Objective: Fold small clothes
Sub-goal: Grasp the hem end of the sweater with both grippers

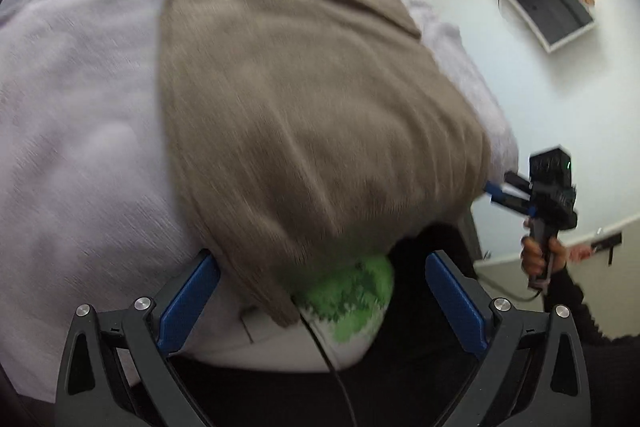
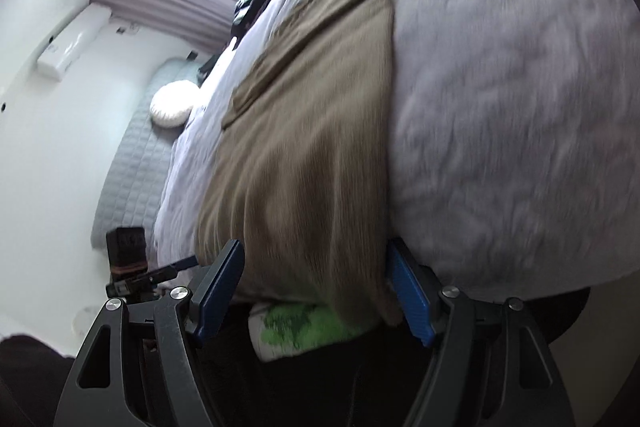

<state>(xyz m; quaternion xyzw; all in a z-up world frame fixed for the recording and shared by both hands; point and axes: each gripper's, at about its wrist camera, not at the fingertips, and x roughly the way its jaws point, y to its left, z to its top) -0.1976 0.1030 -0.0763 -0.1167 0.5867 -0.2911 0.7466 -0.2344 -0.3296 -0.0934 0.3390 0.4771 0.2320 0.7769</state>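
Pale lilac bedding (image 1: pixel 80 131) covers a bed, and on it lies a brown knitted garment (image 1: pixel 304 115) whose near hem hangs just over the edge above a green-and-white cloth (image 1: pixel 352 291). At that hem's left side, the left gripper (image 1: pixel 320 299) stands with its jaws wide apart, nothing pressed between the blue pads. At the hem's right corner, the right gripper (image 2: pixel 316 291) is likewise spread wide and holds nothing, the hem lying between its fingers. Both views are blurred. The likely trouble is a pinch that gathers the bedding or the green cloth along with the knit, or takes only one layer, leaving a crooked fold. Uneven grips could also drag the garment off the edge.
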